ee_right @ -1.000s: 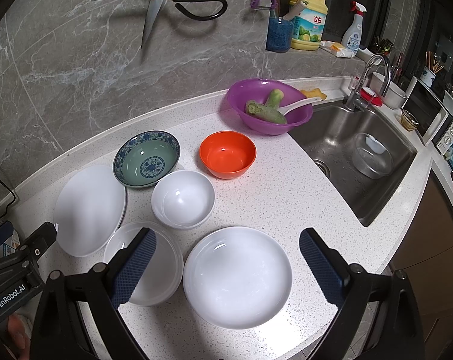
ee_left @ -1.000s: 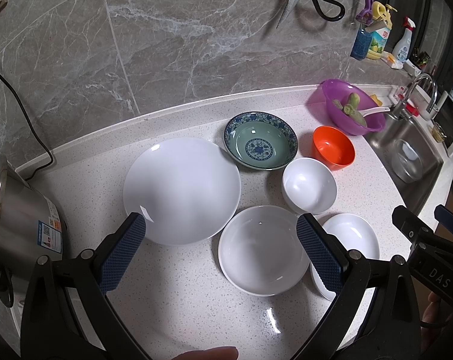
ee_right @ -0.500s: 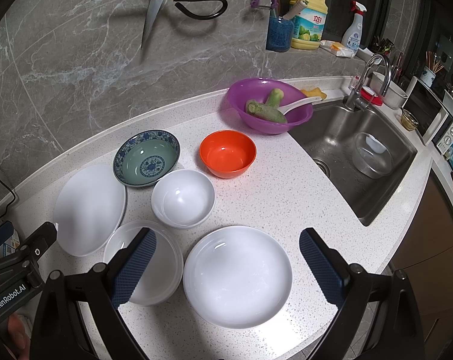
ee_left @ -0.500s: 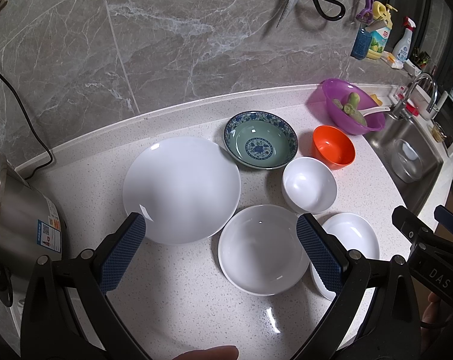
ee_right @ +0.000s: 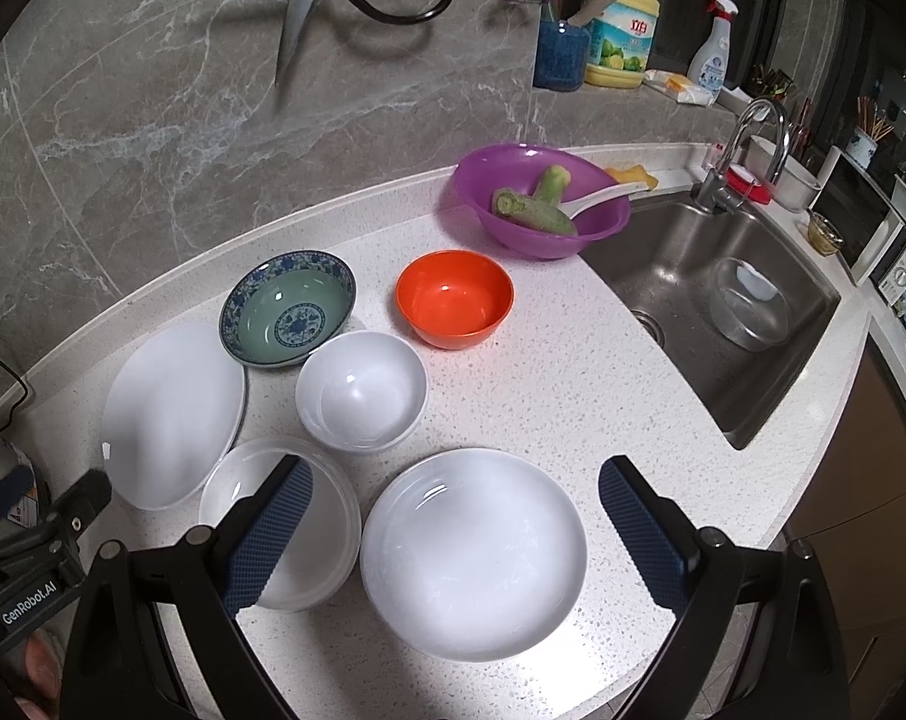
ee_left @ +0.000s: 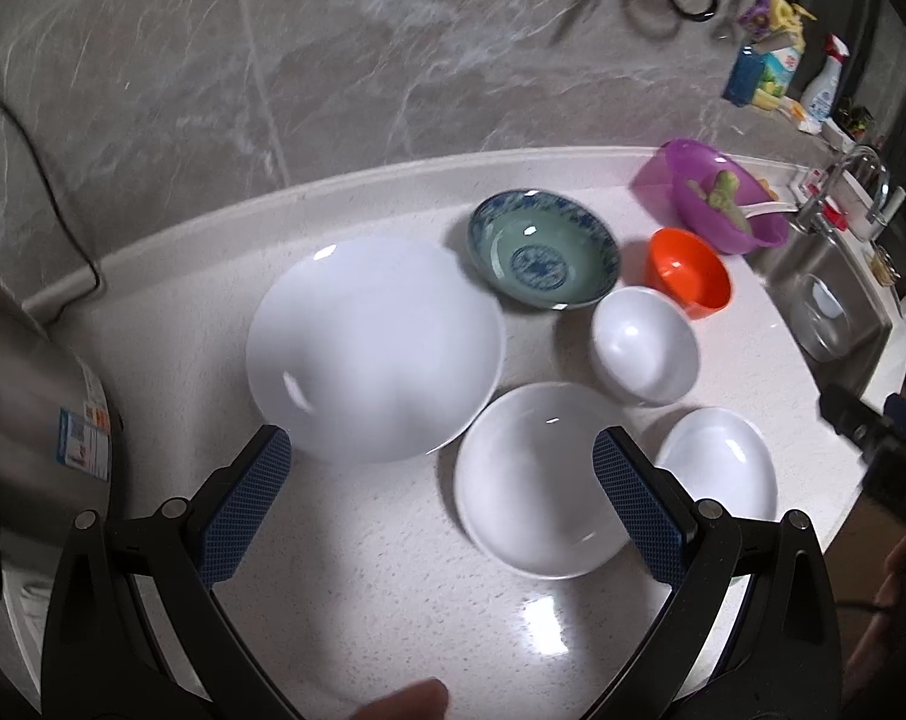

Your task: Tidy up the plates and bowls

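Both grippers hang with fingers spread wide, holding nothing — the left gripper [ee_left: 441, 492] and the right gripper [ee_right: 456, 519]. Taking the small white bowl [ee_right: 361, 399] as centre: nearest the right gripper lies a white plate [ee_right: 474, 552], beside it a shallow white dish [ee_right: 309, 540]; left of the bowl sits the large white plate [ee_left: 375, 348]. Beyond it — the blue-patterned bowl [ee_right: 288, 307] and orange bowl [ee_right: 453, 298], then the purple basin [ee_right: 540, 207] by the sink [ee_right: 723, 312].
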`<state>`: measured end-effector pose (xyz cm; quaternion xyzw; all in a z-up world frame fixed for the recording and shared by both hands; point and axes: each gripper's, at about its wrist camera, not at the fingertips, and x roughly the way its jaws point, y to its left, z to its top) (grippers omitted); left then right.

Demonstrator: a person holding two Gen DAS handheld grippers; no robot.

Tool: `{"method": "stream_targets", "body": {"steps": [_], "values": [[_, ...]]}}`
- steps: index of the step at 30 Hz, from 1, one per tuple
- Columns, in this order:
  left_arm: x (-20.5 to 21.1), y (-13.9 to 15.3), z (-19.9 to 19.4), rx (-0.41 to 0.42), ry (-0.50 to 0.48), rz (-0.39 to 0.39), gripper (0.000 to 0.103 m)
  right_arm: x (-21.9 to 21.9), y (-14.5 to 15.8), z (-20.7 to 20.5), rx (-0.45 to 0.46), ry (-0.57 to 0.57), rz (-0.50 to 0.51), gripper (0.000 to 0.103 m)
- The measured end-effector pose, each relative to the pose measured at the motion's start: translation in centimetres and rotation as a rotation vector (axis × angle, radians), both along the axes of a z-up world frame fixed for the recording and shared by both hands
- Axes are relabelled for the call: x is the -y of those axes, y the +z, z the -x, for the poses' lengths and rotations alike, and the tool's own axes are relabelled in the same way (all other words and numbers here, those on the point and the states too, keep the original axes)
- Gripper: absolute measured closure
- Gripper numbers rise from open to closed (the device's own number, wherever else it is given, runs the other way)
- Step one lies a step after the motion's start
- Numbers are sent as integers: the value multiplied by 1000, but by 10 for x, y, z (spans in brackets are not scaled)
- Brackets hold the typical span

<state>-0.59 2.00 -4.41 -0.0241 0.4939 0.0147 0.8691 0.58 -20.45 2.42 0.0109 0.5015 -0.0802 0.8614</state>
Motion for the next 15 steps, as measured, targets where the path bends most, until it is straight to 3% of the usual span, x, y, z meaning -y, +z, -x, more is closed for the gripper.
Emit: {"method": "stream_targets", "body": {"steps": [3,8,15], "values": [[-19,-18,4,-33,26,7,1,4,-2,-7,1,20,-11,5],[-68,-60,14,-127,130,138,2,16,-8,-26,8,52,-79,5],[-114,-89,19,-211,270,88,5,30,-22,-67,-7,123,-261,5]]}}
